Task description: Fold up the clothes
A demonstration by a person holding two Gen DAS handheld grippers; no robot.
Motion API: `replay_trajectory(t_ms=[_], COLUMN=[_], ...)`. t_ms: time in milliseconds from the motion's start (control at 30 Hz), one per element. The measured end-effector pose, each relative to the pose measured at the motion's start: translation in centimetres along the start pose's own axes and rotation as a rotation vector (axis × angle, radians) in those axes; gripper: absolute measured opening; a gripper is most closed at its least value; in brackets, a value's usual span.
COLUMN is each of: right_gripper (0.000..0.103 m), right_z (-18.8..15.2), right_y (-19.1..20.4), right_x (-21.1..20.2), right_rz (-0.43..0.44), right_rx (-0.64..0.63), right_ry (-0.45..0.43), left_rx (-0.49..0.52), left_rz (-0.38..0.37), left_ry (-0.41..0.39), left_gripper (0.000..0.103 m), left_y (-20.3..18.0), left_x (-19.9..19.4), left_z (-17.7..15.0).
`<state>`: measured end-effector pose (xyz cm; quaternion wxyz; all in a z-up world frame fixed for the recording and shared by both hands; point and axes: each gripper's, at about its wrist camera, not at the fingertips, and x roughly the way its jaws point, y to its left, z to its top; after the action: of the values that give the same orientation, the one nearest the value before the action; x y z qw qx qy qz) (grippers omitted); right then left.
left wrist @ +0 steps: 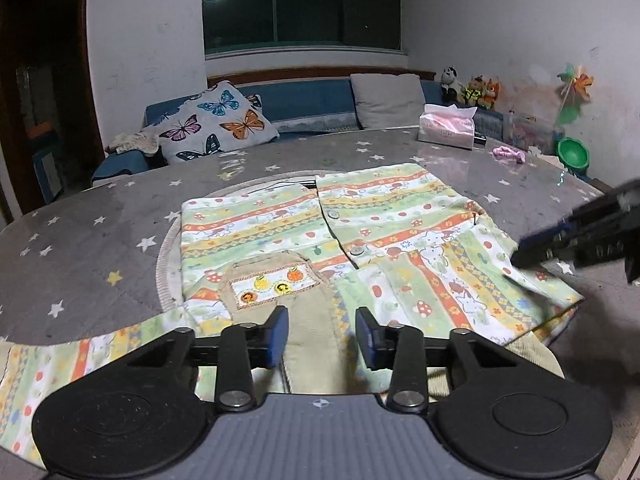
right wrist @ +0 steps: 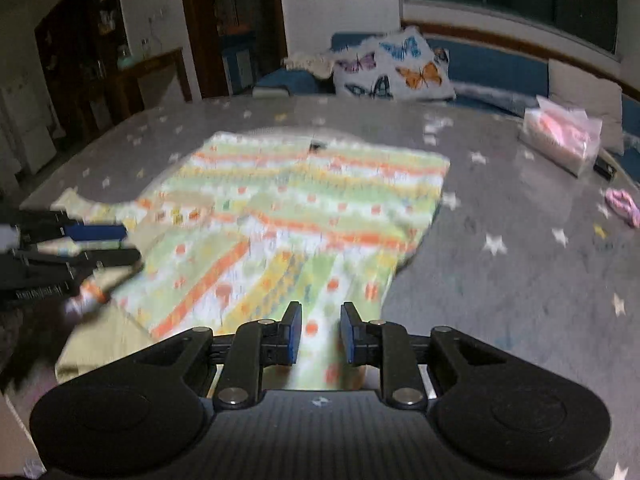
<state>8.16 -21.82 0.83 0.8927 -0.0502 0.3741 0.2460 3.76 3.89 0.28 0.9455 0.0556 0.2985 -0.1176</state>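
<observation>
While the star-print table (left wrist: 100,216) carries the patterned kids' shirt (left wrist: 256,232) spread front-up, buttons closed, folding looks barely begun: right sleeve (left wrist: 460,288) lies angled in over the body, left sleeve (left wrist: 80,356) out flat, hem unfolded. Tissue pack (left wrist: 448,128) sits well apart at the far edge. Left gripper (left wrist: 322,334) low over the collar/neck area, jaws apart, nothing clamped. Right gripper (right wrist: 320,332) low over the sleeve, jaws apart w/ cloth between, not pinched; view blurred.
</observation>
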Motion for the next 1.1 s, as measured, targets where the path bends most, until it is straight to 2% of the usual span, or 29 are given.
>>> replay_trajectory(t_ms=[100,200,367,500,600,667,833,967,1000,1100], right_gripper=[0.021,0.021,0.021,0.03,0.03,0.031,0.032,0.034,0.041,0.04], right_z=[1.0,1.3,0.9,1.0,1.1,1.3,1.4,0.7,0.6,0.3], right_y=[-0.2,-1.0,-1.1,0.9,2.8,4.6,8.8,11.0,11.4,12.5], right_x=[1.0,3.0,2.9,1.9,1.6,1.8,2.8,4.3,4.6,4.6], right_rz=[0.008,-0.012,-0.021,0.009,0.049,0.083,0.15,0.178,0.176,0.162], right_rx=[0.006,0.022,0.022,-0.027,-0.067,-0.105,-0.198,-0.246,-0.26,-0.312], right_ry=[-0.023,0.002,0.004,-0.011,-0.025,-0.033,-0.043,-0.011,-0.005,-0.014], left_rx=[0.006,0.002,-0.017,-0.035,-0.056,-0.084,-0.155,-0.235,-0.258,-0.318], left_rz=[0.008,0.017,0.033,0.05,0.071,0.109,0.216,0.316,0.343,0.419], left_ry=[0.01,0.034,0.032,0.018,0.009,0.003,-0.01,-0.005,-0.001,0.013], left_gripper=[0.03,0.026,0.027,0.028,0.029,0.036,0.044,0.046,0.046,0.049], left_y=[-0.1,0.1,0.8,1.5,2.2,3.3,6.3,9.5,10.4,12.8], left_x=[0.8,1.7,1.2,0.3,-0.5,-1.4,-3.6,-5.1,-5.4,-6.3], left_z=[0.1,-0.1,-0.5,-0.6,-0.8,-1.2,-2.4,-3.8,-4.2,-5.5])
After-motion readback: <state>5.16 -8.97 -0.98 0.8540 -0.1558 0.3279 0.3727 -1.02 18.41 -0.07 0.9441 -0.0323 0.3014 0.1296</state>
